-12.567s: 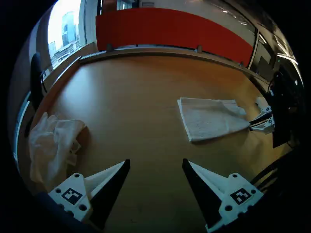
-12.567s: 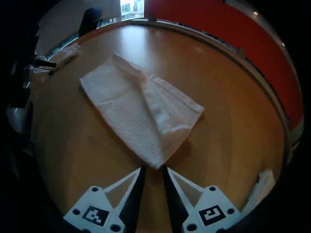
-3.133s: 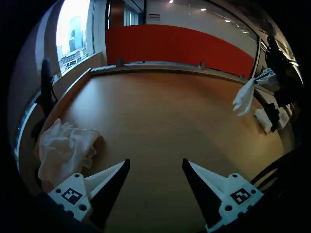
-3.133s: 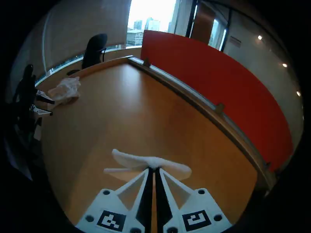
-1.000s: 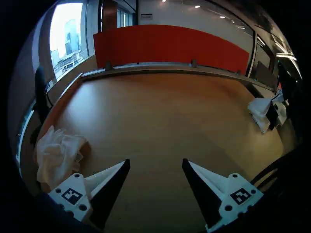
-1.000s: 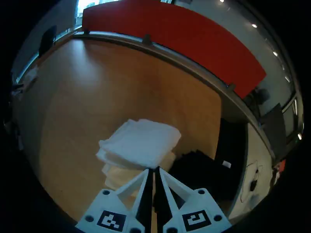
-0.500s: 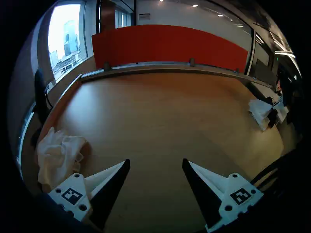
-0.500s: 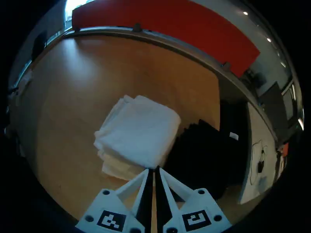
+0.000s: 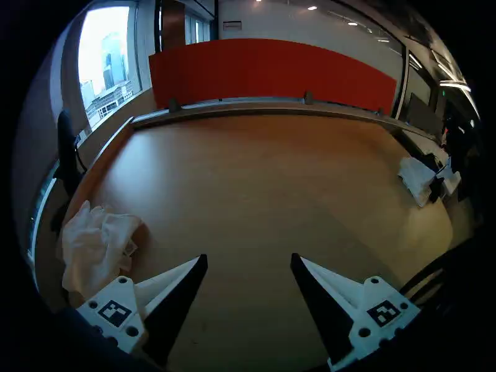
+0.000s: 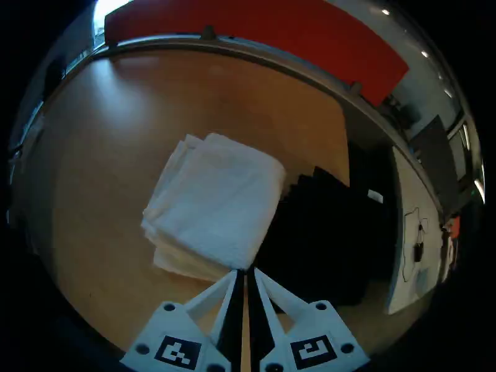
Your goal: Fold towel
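Right gripper (image 10: 246, 276) jaws clenched on folded towel's (image 10: 214, 198) corner; towel sits on stack (image 10: 177, 261) at surface (image 10: 118, 124) edge. Left gripper (image 9: 248, 265) jaws released, empty. Risk: retreating before release drags towel off, unfolding it.

1. The folded towel (image 10: 214, 201) is lying on top of a towel stack (image 10: 175, 259) at the table's (image 10: 99, 142) right edge.
2. A crumpled cloth pile (image 9: 93, 245) is sitting at the table's left edge, well apart from the stack.
3. A partition (image 9: 273, 68) is standing along the table's back edge.
4. A chair (image 9: 65, 146) is standing behind the pile, off the table.
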The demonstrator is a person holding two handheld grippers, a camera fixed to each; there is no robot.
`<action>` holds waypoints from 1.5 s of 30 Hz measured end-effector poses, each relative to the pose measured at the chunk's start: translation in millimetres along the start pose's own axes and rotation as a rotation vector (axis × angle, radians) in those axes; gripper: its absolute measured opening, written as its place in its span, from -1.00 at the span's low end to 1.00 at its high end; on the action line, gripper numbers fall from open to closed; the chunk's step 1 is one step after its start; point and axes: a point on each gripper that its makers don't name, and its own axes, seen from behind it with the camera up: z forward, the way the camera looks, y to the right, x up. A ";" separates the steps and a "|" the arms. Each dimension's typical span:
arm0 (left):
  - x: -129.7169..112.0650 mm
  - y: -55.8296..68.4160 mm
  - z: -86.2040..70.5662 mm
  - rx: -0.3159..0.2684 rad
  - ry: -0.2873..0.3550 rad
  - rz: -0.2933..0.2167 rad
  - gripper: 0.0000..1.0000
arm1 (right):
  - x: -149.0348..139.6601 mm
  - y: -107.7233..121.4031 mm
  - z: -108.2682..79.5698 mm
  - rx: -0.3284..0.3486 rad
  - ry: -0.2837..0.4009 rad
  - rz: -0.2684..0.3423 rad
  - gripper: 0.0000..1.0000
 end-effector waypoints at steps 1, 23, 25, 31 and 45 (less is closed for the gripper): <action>-0.1 0.1 -0.1 -0.001 0.000 0.000 1.00 | -0.2 0.3 0.1 -0.001 -0.001 0.002 -0.93; -1.2 0.6 2.4 -0.003 -0.008 0.004 0.99 | -6.4 2.4 4.0 -0.029 -0.022 0.011 -0.93; -1.4 0.0 2.5 -0.002 -0.009 0.005 1.00 | -6.9 2.6 4.9 -0.031 -0.023 0.011 -0.93; -2.1 -0.6 2.4 -0.002 -0.010 0.006 1.00 | -5.9 5.9 6.8 -0.048 -0.023 0.017 -0.92; -1.5 0.0 2.5 -0.006 -0.007 0.005 0.99 | -1.9 11.6 2.1 -0.099 -0.007 0.022 -0.40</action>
